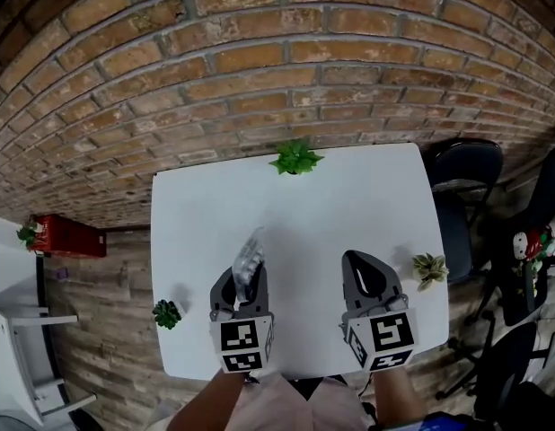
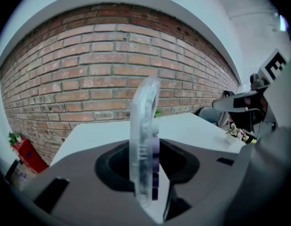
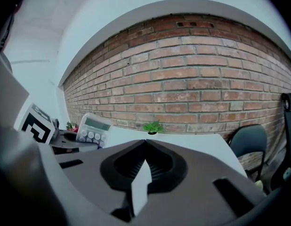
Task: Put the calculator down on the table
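In the head view the left gripper (image 1: 245,277) holds the calculator (image 1: 250,259) over the white table (image 1: 349,196) near 7 o'clock, with the right gripper (image 1: 356,260) near 5 o'clock. In the left gripper view the narrow jaws press on the calculator (image 2: 143,140), which stands edge-on and points to 12 o'clock. In the right gripper view the jaw tips meet with nothing between them, and the calculator (image 3: 92,128) shows at 9 o'clock.

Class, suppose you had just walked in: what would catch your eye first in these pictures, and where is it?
The calculator, clamped in the jaws of the left gripper over the near side of the white table. Beside it, the right gripper is empty, jaws shut. Behind the table runs a red brick wall.
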`<state>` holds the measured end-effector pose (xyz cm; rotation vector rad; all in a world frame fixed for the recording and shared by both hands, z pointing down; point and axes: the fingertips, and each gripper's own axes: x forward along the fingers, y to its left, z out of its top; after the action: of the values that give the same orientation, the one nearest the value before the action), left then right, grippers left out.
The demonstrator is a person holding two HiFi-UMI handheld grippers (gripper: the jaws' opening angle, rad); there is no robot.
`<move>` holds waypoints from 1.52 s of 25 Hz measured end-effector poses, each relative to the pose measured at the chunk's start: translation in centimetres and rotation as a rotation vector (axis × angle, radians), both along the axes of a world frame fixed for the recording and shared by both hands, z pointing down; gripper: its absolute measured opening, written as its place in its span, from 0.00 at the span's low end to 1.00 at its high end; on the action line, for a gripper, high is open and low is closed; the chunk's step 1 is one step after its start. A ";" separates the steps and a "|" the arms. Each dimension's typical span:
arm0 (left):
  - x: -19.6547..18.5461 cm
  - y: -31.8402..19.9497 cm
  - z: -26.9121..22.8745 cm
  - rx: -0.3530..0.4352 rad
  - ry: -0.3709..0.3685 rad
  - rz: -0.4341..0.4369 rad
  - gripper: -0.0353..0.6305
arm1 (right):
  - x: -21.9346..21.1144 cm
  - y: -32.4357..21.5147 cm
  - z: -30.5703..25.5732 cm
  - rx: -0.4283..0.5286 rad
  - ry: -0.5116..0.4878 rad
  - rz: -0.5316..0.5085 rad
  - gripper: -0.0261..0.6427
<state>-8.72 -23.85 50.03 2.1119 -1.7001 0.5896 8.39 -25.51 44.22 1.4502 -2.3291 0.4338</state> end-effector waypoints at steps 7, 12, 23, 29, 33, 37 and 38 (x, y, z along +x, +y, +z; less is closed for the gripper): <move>-0.2 0.3 4.7 -0.107 -0.001 0.007 0.27 | -0.3 -0.7 2.7 -0.055 0.007 0.000 0.04; -0.3 -0.1 5.9 -0.123 0.001 0.014 0.27 | 0.2 -1.2 3.9 -0.075 0.010 0.013 0.04; -0.2 -0.2 7.9 -0.190 0.005 0.022 0.26 | 1.1 -1.3 4.5 -0.091 0.009 0.044 0.04; -0.4 -0.5 8.0 -0.186 0.025 0.024 0.26 | 0.7 -1.4 4.5 -0.092 0.008 0.036 0.04; -0.4 -0.7 7.8 -0.178 0.028 0.031 0.26 | 0.6 -1.5 4.5 -0.095 0.007 0.038 0.04; -0.4 -1.0 7.6 -0.160 0.024 0.048 0.30 | 0.2 -1.7 4.5 -0.093 0.010 0.033 0.04; -0.4 -1.1 7.6 -0.158 0.028 0.050 0.31 | 0.1 -1.7 4.5 -0.094 0.011 0.032 0.04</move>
<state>-9.15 -24.92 57.63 2.0467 -1.5368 0.6818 8.44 -27.23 48.72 1.4438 -2.2488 0.5352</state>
